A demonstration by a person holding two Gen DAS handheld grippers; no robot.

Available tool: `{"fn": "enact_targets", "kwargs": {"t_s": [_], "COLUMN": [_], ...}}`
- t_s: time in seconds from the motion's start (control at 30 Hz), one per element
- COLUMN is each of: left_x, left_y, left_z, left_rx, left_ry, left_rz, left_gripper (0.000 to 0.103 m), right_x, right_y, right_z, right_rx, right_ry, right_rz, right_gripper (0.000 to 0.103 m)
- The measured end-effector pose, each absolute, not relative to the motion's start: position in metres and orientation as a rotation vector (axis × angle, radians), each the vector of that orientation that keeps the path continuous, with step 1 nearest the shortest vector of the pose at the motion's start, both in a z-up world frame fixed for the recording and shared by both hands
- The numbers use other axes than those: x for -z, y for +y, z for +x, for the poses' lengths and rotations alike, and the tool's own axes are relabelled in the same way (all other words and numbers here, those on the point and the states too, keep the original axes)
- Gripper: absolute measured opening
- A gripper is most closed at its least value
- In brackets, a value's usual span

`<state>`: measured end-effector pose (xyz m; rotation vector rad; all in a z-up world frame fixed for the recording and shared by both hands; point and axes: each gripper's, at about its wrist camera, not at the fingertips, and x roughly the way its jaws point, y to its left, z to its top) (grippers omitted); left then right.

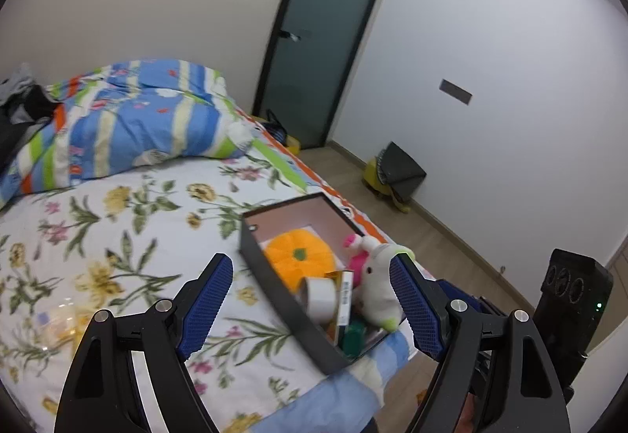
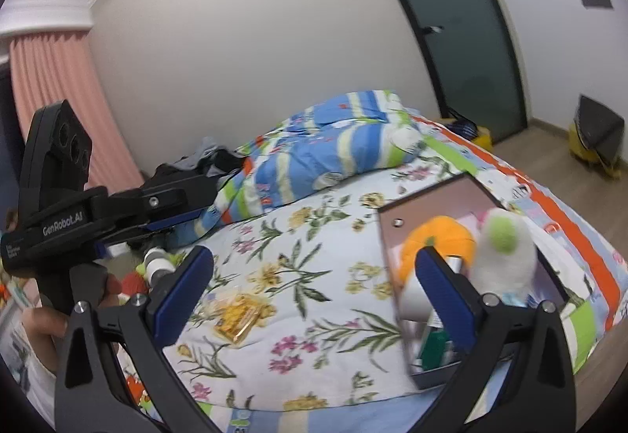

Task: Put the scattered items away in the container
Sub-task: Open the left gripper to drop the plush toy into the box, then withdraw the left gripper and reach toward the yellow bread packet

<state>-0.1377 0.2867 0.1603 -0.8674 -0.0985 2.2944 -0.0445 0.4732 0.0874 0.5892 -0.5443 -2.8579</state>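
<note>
Black box (image 1: pixel 282 309) of toys on bed (image 1: pixel 129 237)

Beside the black box (image 1: pixel 274 299), a white floral bedsheet (image 1: pixel 129 233); inside it an orange plush pumpkin (image 1: pixel 298 260); beyond it a blue-striped quilt (image 1: pixel 129 119) and pink curtain (image 2: pixel 55 111).

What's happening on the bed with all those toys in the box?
A person is tidying up with a gripper in each hand. The black box already holds an orange pumpkin plush, a white plush and a roll of tape. Both the left gripper and right gripper are open and empty. A clear yellow packet lies on the floral sheet.
</note>
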Motion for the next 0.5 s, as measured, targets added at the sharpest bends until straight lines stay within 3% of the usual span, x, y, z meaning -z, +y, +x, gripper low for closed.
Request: {"fn": "enact_targets", "kwargs": {"t_s": [0.5], "left_x": [-0.190], "left_y": [0.089], "left_z": [-0.096], "left_rx": [-2.519], "left_ry": [-0.261], "left_rz": [-0.815], "left_gripper": [0.084], "right_x": [-0.143], "right_y": [0.318], "right_z": [-0.039], "right_rx": [2.727], "right_ry": [-0.299], "right_rz": [0.610], "right_gripper": [0.103]}}
